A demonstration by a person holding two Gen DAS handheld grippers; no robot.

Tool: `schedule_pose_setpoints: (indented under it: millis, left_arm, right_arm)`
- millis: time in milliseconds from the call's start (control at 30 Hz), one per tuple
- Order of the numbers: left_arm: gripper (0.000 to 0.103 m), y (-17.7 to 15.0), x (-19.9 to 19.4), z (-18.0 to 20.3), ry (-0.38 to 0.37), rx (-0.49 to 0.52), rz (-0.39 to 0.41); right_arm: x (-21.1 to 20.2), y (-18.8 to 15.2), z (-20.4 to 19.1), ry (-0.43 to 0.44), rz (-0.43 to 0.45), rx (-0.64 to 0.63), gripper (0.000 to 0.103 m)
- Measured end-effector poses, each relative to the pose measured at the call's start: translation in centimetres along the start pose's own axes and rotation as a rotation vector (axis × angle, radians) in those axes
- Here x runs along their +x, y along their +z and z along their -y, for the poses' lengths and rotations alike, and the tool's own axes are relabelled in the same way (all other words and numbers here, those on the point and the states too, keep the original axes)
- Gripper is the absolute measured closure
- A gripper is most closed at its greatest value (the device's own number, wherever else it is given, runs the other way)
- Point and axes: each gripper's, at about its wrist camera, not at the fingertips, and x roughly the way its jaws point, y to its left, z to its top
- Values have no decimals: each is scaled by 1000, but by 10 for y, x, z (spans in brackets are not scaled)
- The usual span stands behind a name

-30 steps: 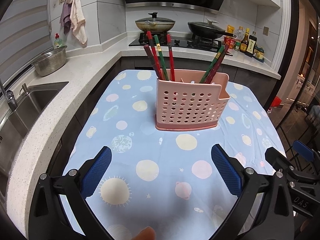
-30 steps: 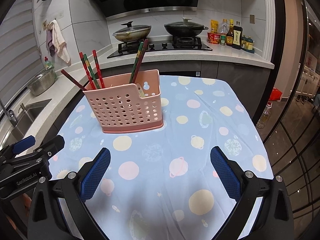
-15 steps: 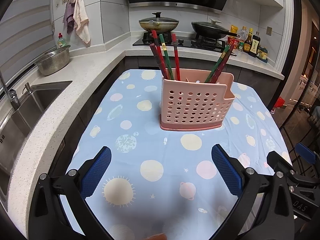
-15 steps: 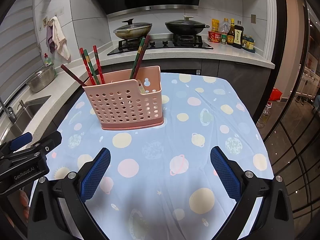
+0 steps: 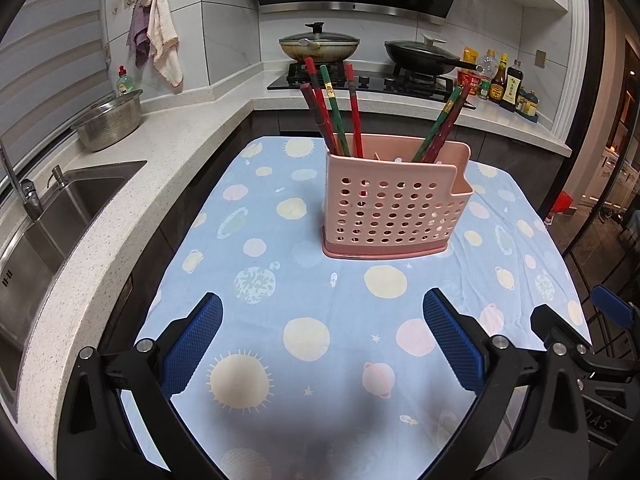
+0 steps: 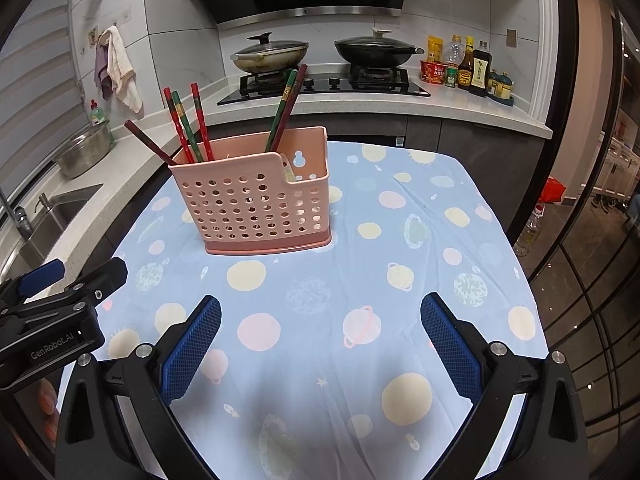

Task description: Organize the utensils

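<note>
A table (image 5: 532, 248) under a blue planet-print cloth is being shown in both wrist views, with a sink (image 5: 60, 216) and hob (image 5: 372, 80) behind it. A pink perforated caddy (image 5: 394, 200) is standing upright near the table's middle, its long axis running left to right across both views.

Chopsticks are being held in two compartments: a left group (image 5: 336, 116) of four, fanned and leaning left, and a right pair (image 5: 440, 124) leaning right. No loose utensil is being seen on the cloth.

The left gripper (image 5: 320, 344) is being held wide, empty, above the cloth with the caddy straight ahead and slightly right. The right gripper (image 6: 320, 344) is likewise being held wide and empty, with the caddy ahead and to its left. Neither is being judged clearly nearer; the left group lies toward the left gripper and the right pair toward the right. Sorting is being judged largely complete.
</note>
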Motion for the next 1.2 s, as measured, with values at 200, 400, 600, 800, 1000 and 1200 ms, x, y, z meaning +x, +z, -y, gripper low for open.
schedule_pose_setpoints:
  millis: [200, 400, 600, 800, 1000, 1200]
  left_arm:
    - [7, -1, 3, -1, 10, -5, -10]
    - [7, 0, 4, -1, 12, -4, -10]
    - [7, -1, 3, -1, 13, 0, -7]
    - [7, 0, 3, -2, 16, 1, -6]
    - [7, 0, 3, -2, 16, 2, -7]
    - [7, 0, 3, -2, 15, 5, -5]
  right_arm:
    - [0, 0, 0, 0, -3, 2, 7]
    - [1, 0, 0, -2, -5, 1, 7]
    - [1, 1, 1, -2, -5, 1, 7]
    - [2, 0, 2, -3, -3, 4, 7]
    - [2, 1, 4, -10, 2, 3, 7]
    - [3, 2, 7, -18, 1, 4, 7]
